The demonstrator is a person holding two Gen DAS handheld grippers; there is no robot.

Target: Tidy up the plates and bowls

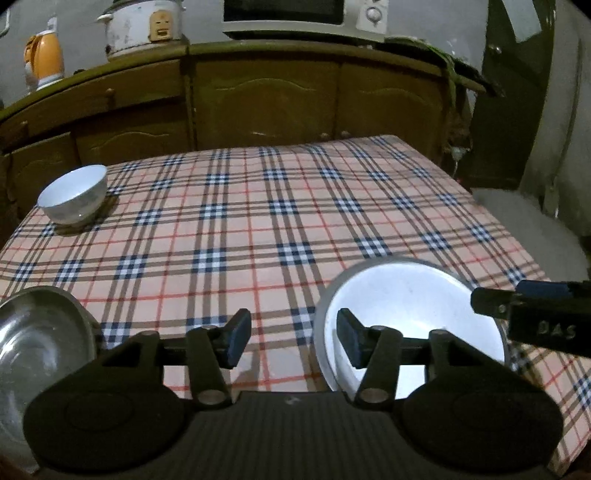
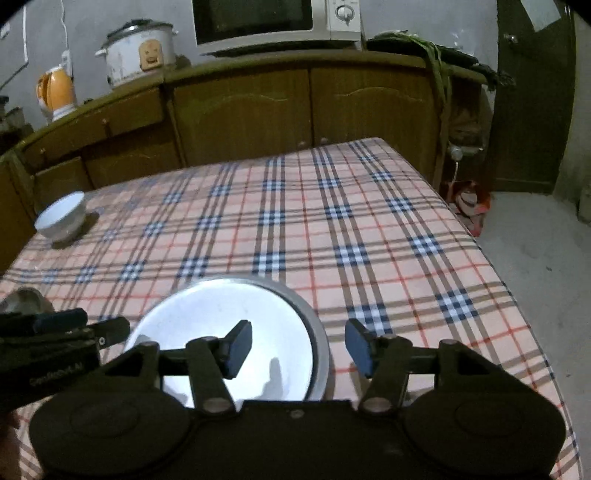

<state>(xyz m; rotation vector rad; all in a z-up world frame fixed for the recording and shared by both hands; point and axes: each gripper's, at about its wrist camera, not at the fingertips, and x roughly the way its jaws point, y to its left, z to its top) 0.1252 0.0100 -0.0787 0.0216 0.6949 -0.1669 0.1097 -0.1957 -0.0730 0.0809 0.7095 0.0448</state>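
A round pale plate (image 1: pixel 406 314) with a grey rim lies on the checked tablecloth near the front edge. In the left wrist view my left gripper (image 1: pixel 291 341) is open and straddles the plate's left rim, with neither pad touching it. The right wrist view shows the same plate (image 2: pixel 221 317). There my right gripper (image 2: pixel 299 345) is open astride its right rim, the pads clear of it. A shiny steel dish (image 1: pixel 40 343) sits at the near left. A white bowl (image 1: pixel 74 194) stands upright at the table's far left corner.
The table (image 2: pixel 369 229) is covered in a pink plaid cloth. Its right edge drops to a grey floor. Behind it runs a wooden cabinet (image 2: pixel 258 110) bearing a rice cooker (image 2: pixel 136 51), a microwave (image 2: pixel 273 22) and an orange kettle (image 2: pixel 55 92).
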